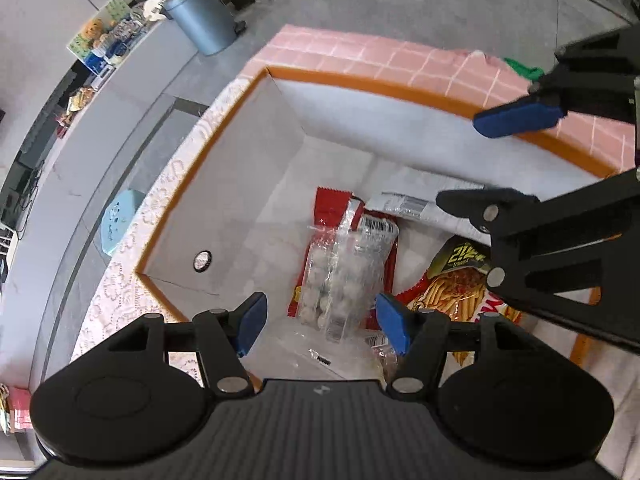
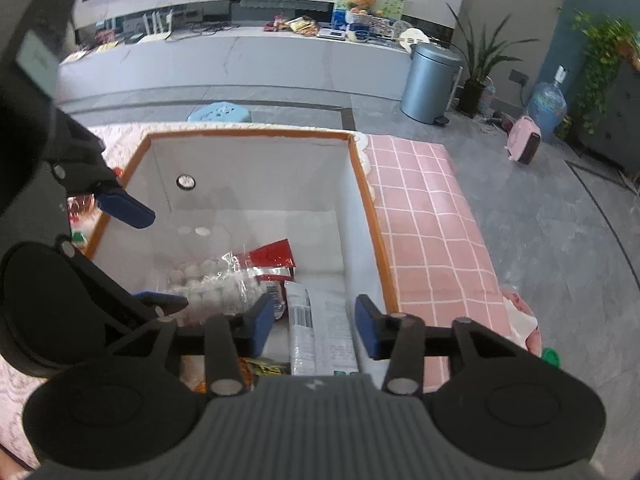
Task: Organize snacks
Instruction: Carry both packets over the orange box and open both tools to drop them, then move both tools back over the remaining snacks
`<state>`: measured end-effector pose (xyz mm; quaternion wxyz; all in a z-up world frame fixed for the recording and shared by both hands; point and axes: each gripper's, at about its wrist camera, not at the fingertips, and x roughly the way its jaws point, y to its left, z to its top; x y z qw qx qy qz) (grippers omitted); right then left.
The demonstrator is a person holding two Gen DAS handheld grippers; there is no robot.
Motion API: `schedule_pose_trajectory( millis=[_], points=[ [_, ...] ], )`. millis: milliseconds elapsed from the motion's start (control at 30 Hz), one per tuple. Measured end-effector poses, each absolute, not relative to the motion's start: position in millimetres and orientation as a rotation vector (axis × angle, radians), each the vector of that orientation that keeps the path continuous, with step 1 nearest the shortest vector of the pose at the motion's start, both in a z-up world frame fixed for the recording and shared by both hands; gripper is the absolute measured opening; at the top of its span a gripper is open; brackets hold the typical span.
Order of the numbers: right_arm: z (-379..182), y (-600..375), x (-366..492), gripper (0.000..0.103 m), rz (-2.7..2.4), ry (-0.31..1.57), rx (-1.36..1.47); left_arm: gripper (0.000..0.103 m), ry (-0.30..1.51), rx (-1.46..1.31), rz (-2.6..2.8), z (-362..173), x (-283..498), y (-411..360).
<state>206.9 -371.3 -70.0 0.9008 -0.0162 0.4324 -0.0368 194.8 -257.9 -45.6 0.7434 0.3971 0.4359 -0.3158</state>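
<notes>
An open white box with an orange rim [image 1: 360,84] [image 2: 248,133] holds several snacks. A clear pack of white round sweets [image 1: 340,276] [image 2: 208,284] lies on a red packet [image 1: 330,208] [image 2: 272,254]. A white-silver packet [image 1: 408,204] [image 2: 324,328] and a bag printed with fries [image 1: 452,292] lie beside them. My left gripper [image 1: 320,320] hovers open and empty above the clear pack; it also shows in the right wrist view [image 2: 156,256]. My right gripper [image 2: 314,322] hovers open and empty over the white-silver packet, and shows in the left wrist view [image 1: 480,160].
The box stands on a table with a pink checked cloth [image 2: 424,220] and a lace cloth [image 1: 132,264]. A green item [image 2: 552,358] lies at the table's right edge. A grey bin [image 2: 430,80], a blue stool [image 2: 220,113] and plants [image 2: 480,64] stand on the floor beyond.
</notes>
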Motion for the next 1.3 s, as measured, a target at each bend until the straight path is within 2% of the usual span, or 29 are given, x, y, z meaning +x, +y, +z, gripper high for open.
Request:
schedule_pose_trajectory(
  millis=[233,767,1100,1300],
  points=[
    [-49,-372,190,0.056,-0.123,0.835,0.037,0.074,0.894,0.747,-0.668,-18,186,-234],
    [-26,-320,123,0.059,-0.194,0.616,0.284,0.073,0.681,0.359,-0.507,40,139,-134],
    [-39,-260,100,0.059,-0.149,0.576,0.327,0.073,0.674,0.152,-0.335,26,130,-52],
    [-53,-208,102,0.062,-0.064,0.585,0.26,0.066,0.719,0.118,-0.25,2,127,-12]
  ],
)
